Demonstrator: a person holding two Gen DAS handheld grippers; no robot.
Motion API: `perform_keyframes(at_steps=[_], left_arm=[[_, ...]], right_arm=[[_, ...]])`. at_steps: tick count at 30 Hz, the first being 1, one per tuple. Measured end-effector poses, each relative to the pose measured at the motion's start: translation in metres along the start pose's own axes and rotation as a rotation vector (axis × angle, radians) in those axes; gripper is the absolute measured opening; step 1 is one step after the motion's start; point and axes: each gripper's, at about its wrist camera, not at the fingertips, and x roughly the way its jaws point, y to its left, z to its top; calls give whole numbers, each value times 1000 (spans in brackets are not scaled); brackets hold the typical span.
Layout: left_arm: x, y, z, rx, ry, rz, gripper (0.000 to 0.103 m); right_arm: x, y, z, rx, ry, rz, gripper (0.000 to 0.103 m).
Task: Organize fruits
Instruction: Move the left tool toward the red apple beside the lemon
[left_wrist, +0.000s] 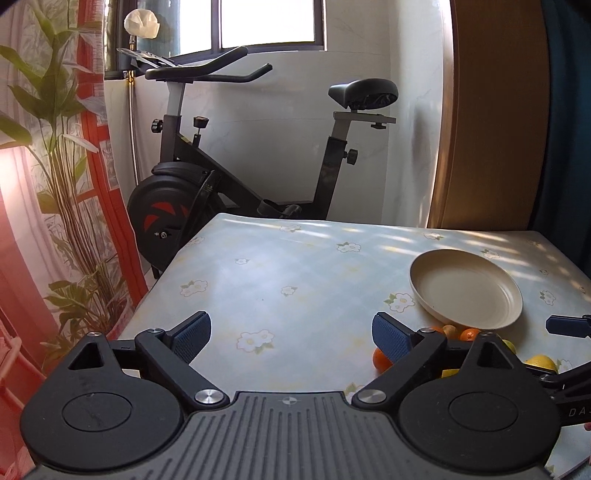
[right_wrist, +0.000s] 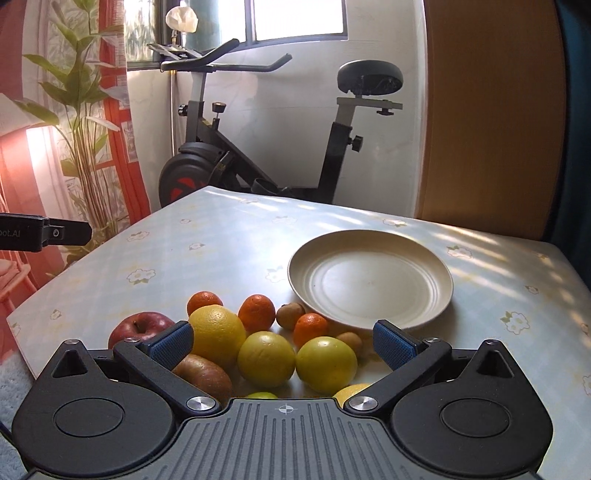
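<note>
A pile of fruit lies on the table just ahead of my right gripper (right_wrist: 282, 343), which is open and empty above it: a red apple (right_wrist: 138, 326), a large yellow orange (right_wrist: 218, 328), two yellow-green citrus fruits (right_wrist: 266, 358) (right_wrist: 327, 363), several small tangerines (right_wrist: 256, 312) and a brown kiwi (right_wrist: 205, 374). An empty cream plate (right_wrist: 369, 277) sits just beyond the pile. My left gripper (left_wrist: 291, 338) is open and empty over bare tablecloth, left of the plate (left_wrist: 465, 288). Some fruit (left_wrist: 469, 334) shows behind its right finger.
The table (right_wrist: 221, 243) has a pale floral cloth. An exercise bike (left_wrist: 229, 177) stands behind its far edge. A plant and red curtain (left_wrist: 74, 206) are at left, a wooden panel (left_wrist: 491, 110) at right. The right gripper's finger shows in the left view (left_wrist: 567, 326).
</note>
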Motion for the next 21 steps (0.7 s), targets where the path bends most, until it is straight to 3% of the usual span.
perform_keyframes(at_steps=[6, 12, 17, 21], left_arm=[[-1, -11, -8, 92, 9, -9, 95], [1, 0, -12, 38, 58, -24, 95], [3, 6, -21, -18, 109, -75, 85], [-1, 6, -26, -31, 106, -101, 84]], right_arm=[[-3, 1, -12, -2, 39, 67, 102], [-4, 14, -17, -64, 58, 127, 98], [-2, 23, -23, -96, 81, 177, 89], [-3, 24, -23, -98, 83, 190, 85]])
